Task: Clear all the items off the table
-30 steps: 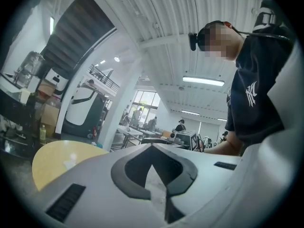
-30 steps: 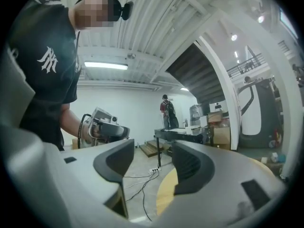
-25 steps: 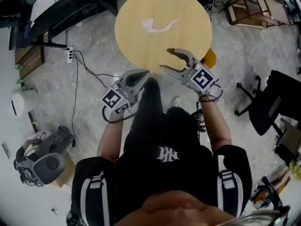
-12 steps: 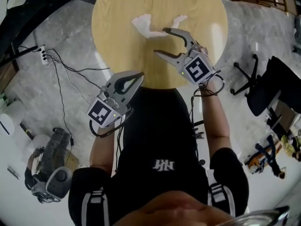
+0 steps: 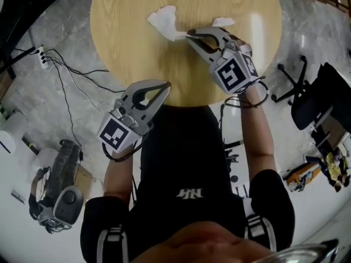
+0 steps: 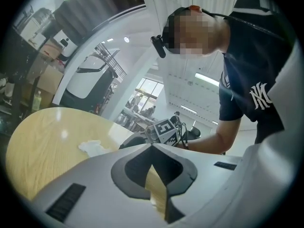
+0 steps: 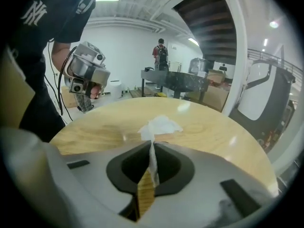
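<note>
Now forward, right gripper (image 5: 189, 34) just pinched tissue (image 5: 163, 21)

table (image 5: 126, 53): far rim cut off by top edge | tissue (image 5: 163, 19): near end hidden inside right claw (image 5: 190, 34)

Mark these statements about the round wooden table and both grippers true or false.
1. The right gripper pinches the white crumpled tissue. True.
2. The left gripper holds a tissue. False: its fingers are shut on nothing.
3. The right gripper's fingers stand wide open. False: they have just closed on the tissue.
4. The tissue's bulk rests on the round light wooden table. True.
5. The left gripper is at the table's centre. False: it is by the person's edge.
</note>
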Demonstrator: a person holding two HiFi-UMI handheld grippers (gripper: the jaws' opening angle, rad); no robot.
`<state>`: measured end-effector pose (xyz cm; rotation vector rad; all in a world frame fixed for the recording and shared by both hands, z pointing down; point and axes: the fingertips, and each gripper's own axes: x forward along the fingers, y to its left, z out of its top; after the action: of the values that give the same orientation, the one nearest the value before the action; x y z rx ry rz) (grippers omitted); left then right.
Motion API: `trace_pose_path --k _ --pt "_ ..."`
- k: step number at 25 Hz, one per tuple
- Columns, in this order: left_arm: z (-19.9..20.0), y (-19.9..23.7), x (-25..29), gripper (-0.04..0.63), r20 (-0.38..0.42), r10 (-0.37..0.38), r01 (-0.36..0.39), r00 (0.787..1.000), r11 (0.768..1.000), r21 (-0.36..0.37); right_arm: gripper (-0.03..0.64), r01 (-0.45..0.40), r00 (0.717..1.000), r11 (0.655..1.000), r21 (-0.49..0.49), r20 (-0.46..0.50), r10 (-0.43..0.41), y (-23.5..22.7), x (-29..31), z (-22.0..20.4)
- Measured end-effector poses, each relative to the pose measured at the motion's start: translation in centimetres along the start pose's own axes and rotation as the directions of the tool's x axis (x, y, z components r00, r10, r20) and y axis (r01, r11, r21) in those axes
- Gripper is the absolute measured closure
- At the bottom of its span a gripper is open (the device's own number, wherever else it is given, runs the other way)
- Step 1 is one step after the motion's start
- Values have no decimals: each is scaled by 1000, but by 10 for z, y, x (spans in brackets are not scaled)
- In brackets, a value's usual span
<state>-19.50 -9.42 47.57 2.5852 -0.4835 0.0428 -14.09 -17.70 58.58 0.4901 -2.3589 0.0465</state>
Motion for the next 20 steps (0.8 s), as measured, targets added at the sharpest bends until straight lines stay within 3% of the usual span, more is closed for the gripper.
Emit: trace_pose_path --k 12,17,20 --pt "45 22 20 581 31 19 -22 999 995 97 607 28 975 996 86 218 -46 -9 -43 72" --pt "44 17 28 581 12 20 -22 1000 993 115 607 89 948 986 140 292 -127 -18 -71 78" --pt "37 14 45 581 -32 20 -14 999 983 181 607 120 944 974 194 282 -173 -24 -86 62"
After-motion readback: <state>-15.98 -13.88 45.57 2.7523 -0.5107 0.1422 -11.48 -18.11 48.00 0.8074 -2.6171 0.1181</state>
